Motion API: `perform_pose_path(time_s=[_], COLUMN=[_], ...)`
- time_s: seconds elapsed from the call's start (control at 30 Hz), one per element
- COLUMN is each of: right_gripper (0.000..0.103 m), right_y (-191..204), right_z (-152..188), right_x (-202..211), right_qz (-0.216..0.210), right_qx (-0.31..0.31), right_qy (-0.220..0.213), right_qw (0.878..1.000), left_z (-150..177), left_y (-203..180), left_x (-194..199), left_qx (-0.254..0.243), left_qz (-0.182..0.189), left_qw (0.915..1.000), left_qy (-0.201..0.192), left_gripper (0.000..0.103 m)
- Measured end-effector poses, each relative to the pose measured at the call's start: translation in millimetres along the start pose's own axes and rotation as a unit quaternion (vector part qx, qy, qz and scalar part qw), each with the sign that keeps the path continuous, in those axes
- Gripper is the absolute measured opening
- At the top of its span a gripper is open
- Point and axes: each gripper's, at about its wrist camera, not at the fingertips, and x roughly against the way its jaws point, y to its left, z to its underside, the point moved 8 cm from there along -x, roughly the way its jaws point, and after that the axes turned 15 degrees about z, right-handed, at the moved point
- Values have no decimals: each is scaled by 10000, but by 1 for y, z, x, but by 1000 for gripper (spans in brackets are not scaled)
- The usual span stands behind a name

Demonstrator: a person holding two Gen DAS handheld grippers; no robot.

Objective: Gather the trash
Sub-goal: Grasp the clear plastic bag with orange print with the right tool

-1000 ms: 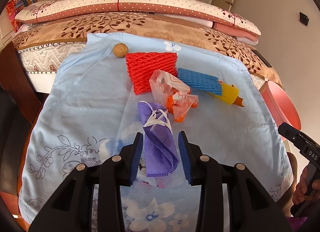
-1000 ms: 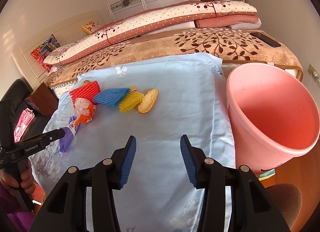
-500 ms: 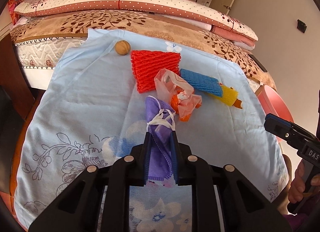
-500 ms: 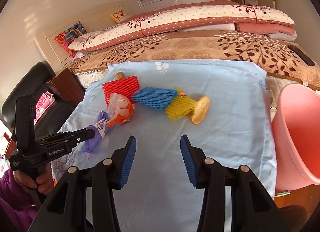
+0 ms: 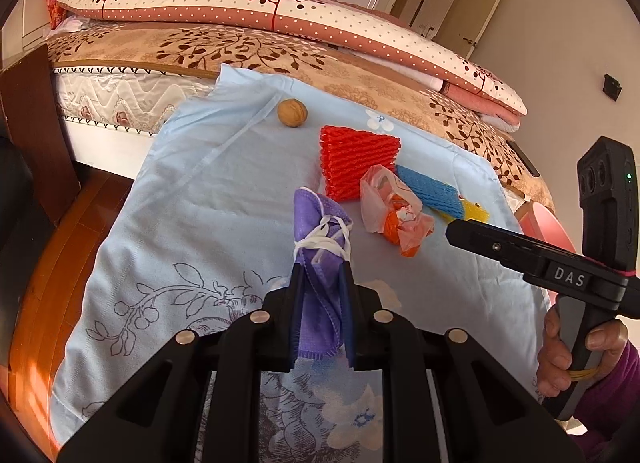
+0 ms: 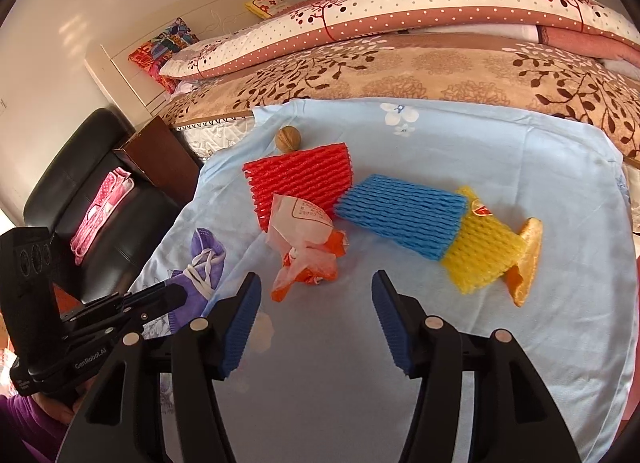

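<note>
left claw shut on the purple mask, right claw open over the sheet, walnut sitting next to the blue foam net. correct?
One error: the walnut sits by the red net, not the blue net; the right wrist view shows it. The rest stands: left claw shut on the purple mask, right claw open over the sheet.

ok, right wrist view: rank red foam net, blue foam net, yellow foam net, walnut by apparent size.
1-2. red foam net and blue foam net: too alike to rank; red is partly covered.
3. yellow foam net
4. walnut, clearly smallest, though farthest away.

Left tool (image 5: 320,291) clamped on purple mask (image 5: 318,263); walnut (image 5: 292,112) beyond.
</note>
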Motion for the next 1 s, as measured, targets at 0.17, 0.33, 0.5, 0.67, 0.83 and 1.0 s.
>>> perform_pose_path(time_s=[0.17, 0.33, 0.5, 0.67, 0.83, 1.0], right_gripper=[57, 56, 25, 25, 24, 24], right_y=[7, 12, 8, -2, -11, -20], right_z=[-6, -6, 1, 5, 10, 18], right_x=[-19, -30, -30, -15, 3, 23], right_qz=[71, 112, 170, 170, 229, 478], right_qx=[45, 39, 80, 56, 38, 144], right_qy=[70, 128, 196, 67, -26, -182], right_qw=[9999, 9998, 9996, 9998, 9997, 9986], left_z=[-1, -1, -1, -1, -5, -9], left_y=[4, 6, 6, 1, -10, -21], left_x=[3, 3, 3, 3, 3, 2], left_qx=[66, 92, 71, 32, -78, -161], left_qz=[36, 31, -2, -1, 17, 35], left_qw=[10000, 10000, 10000, 10000, 10000, 9998], left_qy=[-22, 10, 23, 7, -25, -54], left_gripper=[17, 17, 17, 17, 17, 17])
